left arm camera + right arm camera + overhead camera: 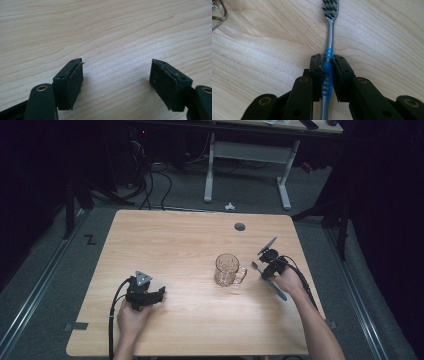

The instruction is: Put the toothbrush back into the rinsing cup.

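Wooden table (190, 320), pale and grained, carrying everything else. Round grey cable hole (239, 226) in its top, toward the far edge, beyond the mug.

Glass mug (228, 269), clear and dimpled, upright right of the table's middle, handle turned to the right. Taken here as the landmark. Seen again as a curved sliver of glass (218, 12) at the top left corner of the right gripper view.

Left gripper (161, 292), well apart from the mug, off to its left and nearer the person, lying low on the wood under the left hand (131, 315), grey three-cornered plate on top. Jaws wide apart in the left gripper view, with bare table (105, 30) between and past the two black pads (75, 82). Nothing held.

Right gripper (263, 275), near the mug on its handle side, held by the right hand (289, 281), grey plate tilted up behind it. In the right gripper view (327, 65), jaws pressed in from both sides on the blue ribbed grip of the toothbrush, pads (316, 72) tight against it.

Toothbrush (331, 32), just right of the mug's handle, lying flat on the wood, apart from the glass. Grey neck and dark-bristled head stretching out ahead of the jaws, handle end trailing back toward the person (279, 291).
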`<control>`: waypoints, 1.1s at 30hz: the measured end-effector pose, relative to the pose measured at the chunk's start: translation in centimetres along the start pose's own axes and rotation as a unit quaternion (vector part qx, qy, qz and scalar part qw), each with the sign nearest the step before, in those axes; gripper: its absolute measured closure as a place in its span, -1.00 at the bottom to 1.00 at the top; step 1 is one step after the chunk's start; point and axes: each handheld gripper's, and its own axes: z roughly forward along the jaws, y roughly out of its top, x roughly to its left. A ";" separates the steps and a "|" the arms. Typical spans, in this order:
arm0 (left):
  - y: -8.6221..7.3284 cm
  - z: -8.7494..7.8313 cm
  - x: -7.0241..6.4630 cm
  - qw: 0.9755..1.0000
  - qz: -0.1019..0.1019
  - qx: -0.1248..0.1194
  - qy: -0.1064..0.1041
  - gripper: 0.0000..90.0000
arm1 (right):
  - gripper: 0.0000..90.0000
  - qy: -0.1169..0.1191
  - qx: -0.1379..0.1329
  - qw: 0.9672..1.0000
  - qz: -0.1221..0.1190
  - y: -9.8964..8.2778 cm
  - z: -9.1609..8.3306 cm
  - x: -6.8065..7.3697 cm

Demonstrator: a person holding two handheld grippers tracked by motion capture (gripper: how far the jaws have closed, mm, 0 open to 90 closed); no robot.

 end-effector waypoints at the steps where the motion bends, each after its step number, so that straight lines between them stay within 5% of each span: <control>1: 0.0 0.0 0.0 1.000 0.000 0.000 0.000 -0.39 | 0.75 0.002 -0.001 1.000 -0.001 0.0 0.0 -0.1; 11: 0.0 0.0 0.0 1.000 0.000 0.000 0.001 -0.39 | 0.76 0.007 -0.009 1.000 -0.006 -0.4 -0.1 -0.1; 33: 0.0 0.0 -0.1 1.000 0.001 0.000 0.002 -0.39 | 0.76 0.013 -0.076 0.997 -0.009 -1.4 -3.1 0.5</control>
